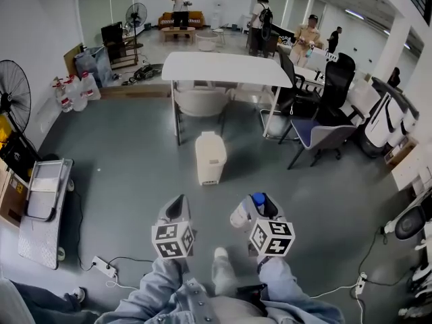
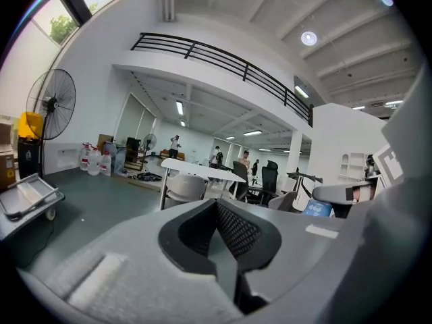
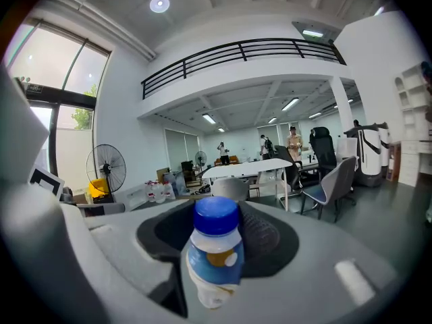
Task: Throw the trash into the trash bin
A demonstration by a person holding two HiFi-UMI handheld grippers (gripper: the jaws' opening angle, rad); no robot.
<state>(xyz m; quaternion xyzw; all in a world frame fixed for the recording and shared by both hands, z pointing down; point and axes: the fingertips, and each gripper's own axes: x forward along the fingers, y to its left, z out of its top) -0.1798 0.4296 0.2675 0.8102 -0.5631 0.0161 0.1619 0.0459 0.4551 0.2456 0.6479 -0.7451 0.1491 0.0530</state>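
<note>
Sleeves [image 1: 154,285] of blue cloth sat closest, with both tongs reaching out past them. On one side the right gripper [image 1: 248,213] pinched a small bottle [image 3: 214,258] with a blue cap. Beside it the left gripper [image 2: 219,245] was pressed together with nothing in it. A white bin [image 1: 210,157] stood on the floor ahead, well apart from the bottle. If the pinch let go too soon, I think the bottle would hit the floor and roll away. Its label was blue and white with an orange spot, but no words could be read.
</note>
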